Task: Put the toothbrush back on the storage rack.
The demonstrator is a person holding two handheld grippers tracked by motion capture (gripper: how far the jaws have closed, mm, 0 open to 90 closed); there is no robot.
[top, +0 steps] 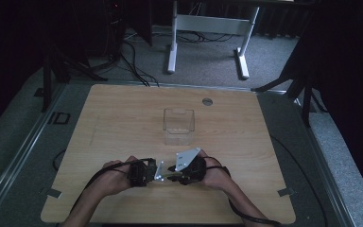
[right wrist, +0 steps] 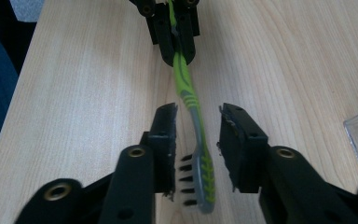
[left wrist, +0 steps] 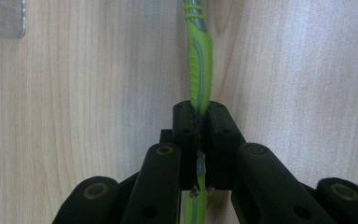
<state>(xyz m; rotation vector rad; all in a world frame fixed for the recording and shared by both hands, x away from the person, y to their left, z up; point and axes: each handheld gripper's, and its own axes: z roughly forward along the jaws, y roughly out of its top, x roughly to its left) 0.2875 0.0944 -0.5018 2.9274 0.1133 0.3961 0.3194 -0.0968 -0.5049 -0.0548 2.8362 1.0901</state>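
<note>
While the left gripper (left wrist: 199, 126) is clamped on the green toothbrush (right wrist: 186, 93) handle, the right gripper (right wrist: 198, 140) stands open, pads clear, brush head between its jaws just above the table (top: 123, 123). Handover looks done, so I'd back the right one straight off along the brush axis to avoid snagging bristles. Clear cup (top: 178, 125) sits beyond both; tilt head-up before lowering in

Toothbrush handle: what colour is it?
Bright green with grey inlays, clearest in the right gripper view.
</note>
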